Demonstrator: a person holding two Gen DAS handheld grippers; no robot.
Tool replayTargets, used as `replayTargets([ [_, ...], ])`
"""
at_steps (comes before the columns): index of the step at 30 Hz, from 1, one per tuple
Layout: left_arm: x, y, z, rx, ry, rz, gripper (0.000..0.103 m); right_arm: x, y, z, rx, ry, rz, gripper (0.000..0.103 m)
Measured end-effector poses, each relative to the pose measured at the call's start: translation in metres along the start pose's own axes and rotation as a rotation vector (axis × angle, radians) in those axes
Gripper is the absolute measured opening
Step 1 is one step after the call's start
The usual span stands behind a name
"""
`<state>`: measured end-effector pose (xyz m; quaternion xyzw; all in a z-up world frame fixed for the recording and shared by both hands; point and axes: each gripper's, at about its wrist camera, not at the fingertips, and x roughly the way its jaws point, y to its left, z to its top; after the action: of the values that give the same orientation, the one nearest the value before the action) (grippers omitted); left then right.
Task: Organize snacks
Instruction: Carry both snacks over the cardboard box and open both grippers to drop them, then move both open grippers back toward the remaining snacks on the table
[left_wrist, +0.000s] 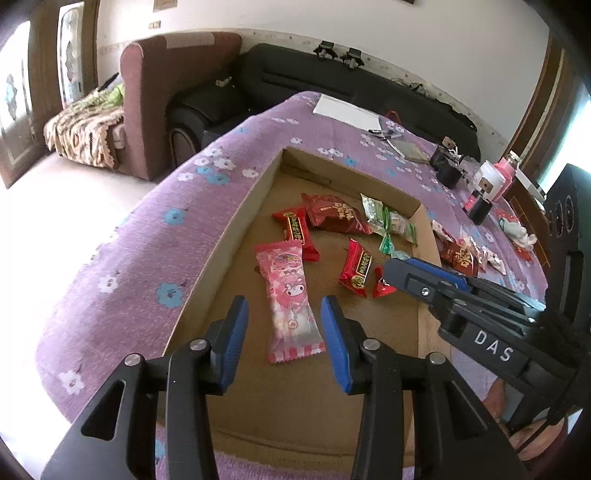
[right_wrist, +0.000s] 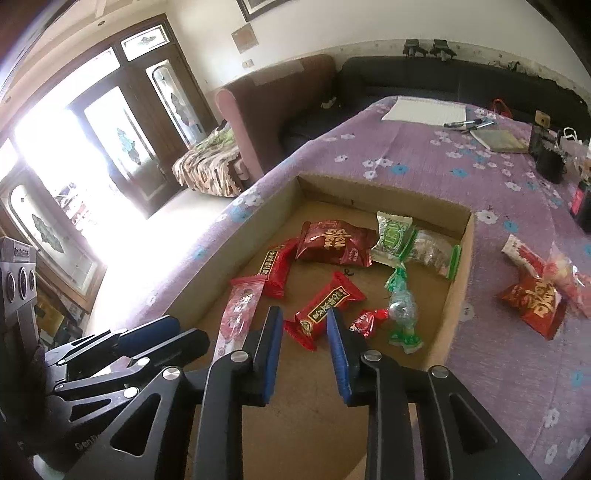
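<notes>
Two handheld grippers hover with jaws apart over a shallow cardboard tray (left_wrist: 236, 206) on a purple floral tablecloth (left_wrist: 110, 266). Seen from the left wrist camera, the left gripper (left_wrist: 284, 306) stands spread around the near half of a pink marshmallow packet (left_wrist: 288, 295) without touching it; nothing is held. At about one o'clock from that packet lies a red candy bar wrapper (left_wrist: 356, 267), with a small red twist candy (left_wrist: 380, 282) just beside it. Farther back sit a second red bar (left_wrist: 295, 229), a large dark red pouch (left_wrist: 334, 214) and green-and-white packets (left_wrist: 391, 221). At three o'clock the right gripper (left_wrist: 402, 273) reaches in over the tray's right wall, its tip above the twist candy.

From the right wrist camera, the left gripper (right_wrist: 147, 336) shows at nine o'clock beside the pink packet (right_wrist: 238, 314). The right gripper (right_wrist: 304, 325) stands parted and empty, its fingers framing the near end of the red bar (right_wrist: 325, 302). A clear green-ended candy (right_wrist: 402, 310) lies at one o'clock. Outside the tray, at three o'clock, more red-and-white snacks (right_wrist: 535, 291) rest on the cloth. A white notepad (right_wrist: 424, 110) and pens (right_wrist: 465, 123) lie at the table's far end.
</notes>
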<state>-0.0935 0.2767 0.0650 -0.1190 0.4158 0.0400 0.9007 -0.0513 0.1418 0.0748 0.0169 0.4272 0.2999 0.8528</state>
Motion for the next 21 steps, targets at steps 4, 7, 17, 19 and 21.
replayTargets([
  [4,-0.011,-0.007,-0.006,0.017,-0.029,0.035,0.039,-0.013,-0.004,-0.005,0.012,-0.017,0.002,0.029],
  [7,-0.019,-0.014,-0.011,0.032,-0.052,0.065,0.039,-0.024,-0.009,-0.010,0.022,-0.030,0.001,0.029],
  [17,-0.043,-0.044,-0.028,0.106,-0.120,0.160,0.039,-0.069,-0.041,-0.033,0.074,-0.092,-0.028,0.034],
  [19,-0.046,-0.050,-0.031,0.122,-0.130,0.172,0.039,-0.078,-0.049,-0.038,0.089,-0.101,-0.035,0.034],
  [21,-0.049,-0.057,-0.034,0.142,-0.136,0.178,0.039,-0.084,-0.059,-0.042,0.107,-0.109,-0.044,0.035],
])
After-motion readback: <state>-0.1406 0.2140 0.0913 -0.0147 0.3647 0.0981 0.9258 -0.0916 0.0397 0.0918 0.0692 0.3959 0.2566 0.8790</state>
